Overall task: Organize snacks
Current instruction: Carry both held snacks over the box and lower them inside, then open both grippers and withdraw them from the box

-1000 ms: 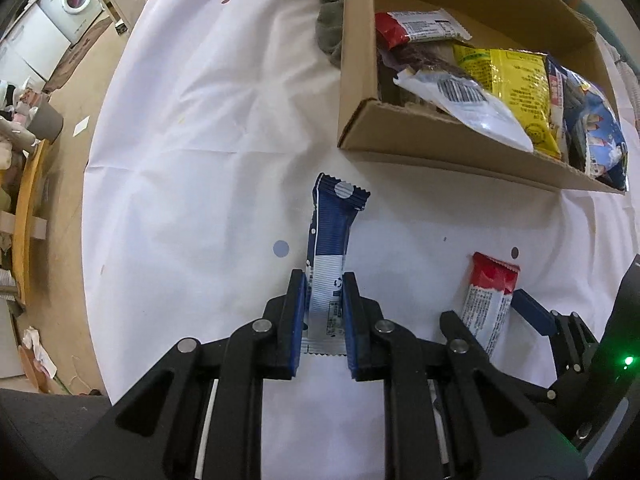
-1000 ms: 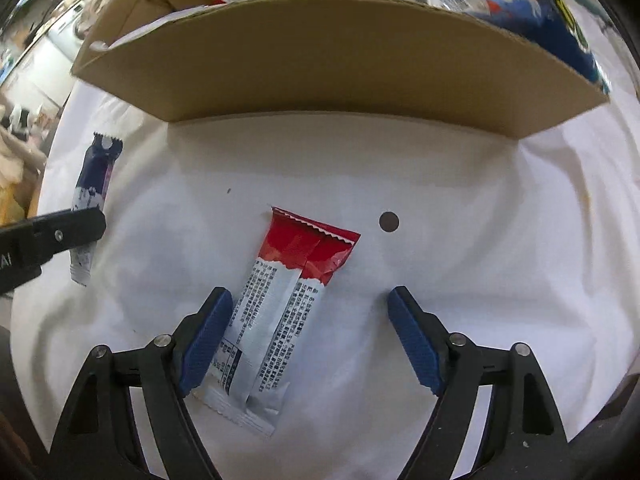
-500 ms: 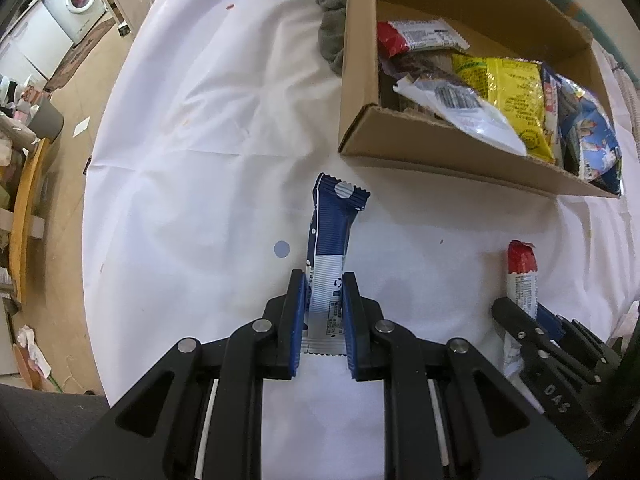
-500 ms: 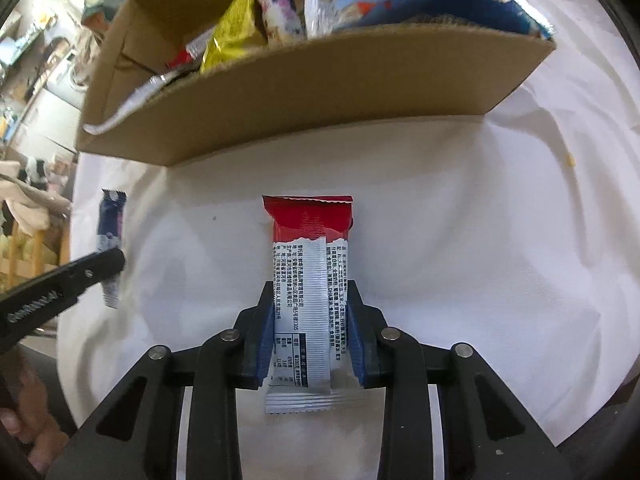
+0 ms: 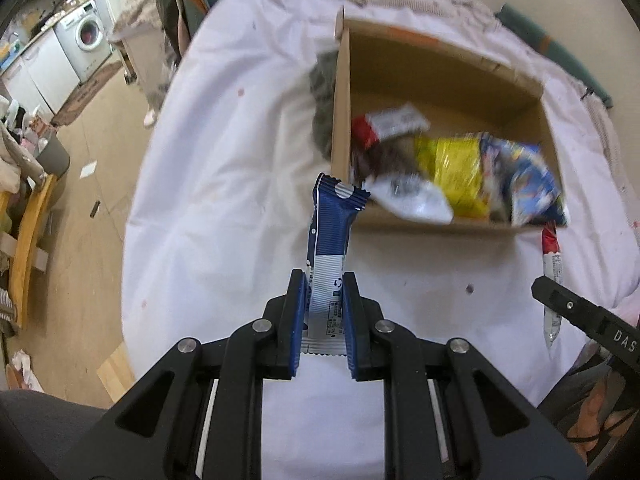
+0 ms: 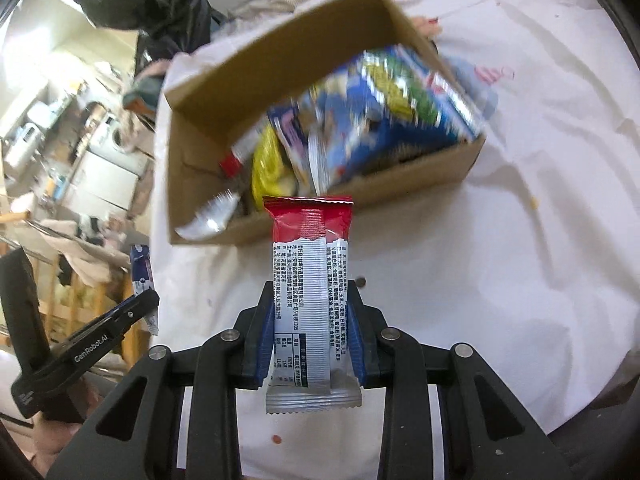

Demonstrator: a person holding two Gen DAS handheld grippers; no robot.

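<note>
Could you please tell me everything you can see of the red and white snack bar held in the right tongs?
The red and white snack bar is a flat, sealed foil wrapper: red top with a serrated edge, white lower part with dense black print and a crimped bottom seam. The right tongs are shut on its lower half, blue pads pressing both long edges. It is lifted off the white tablecloth, pointing toward the open cardboard box.

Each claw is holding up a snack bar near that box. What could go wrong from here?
The left gripper and right gripper each pinch only the lower end of a bar, so the blue bar or red bar might swing or slip. The cardboard box already looks crowded on one side; a dropped bar could perch on the pile.
</note>
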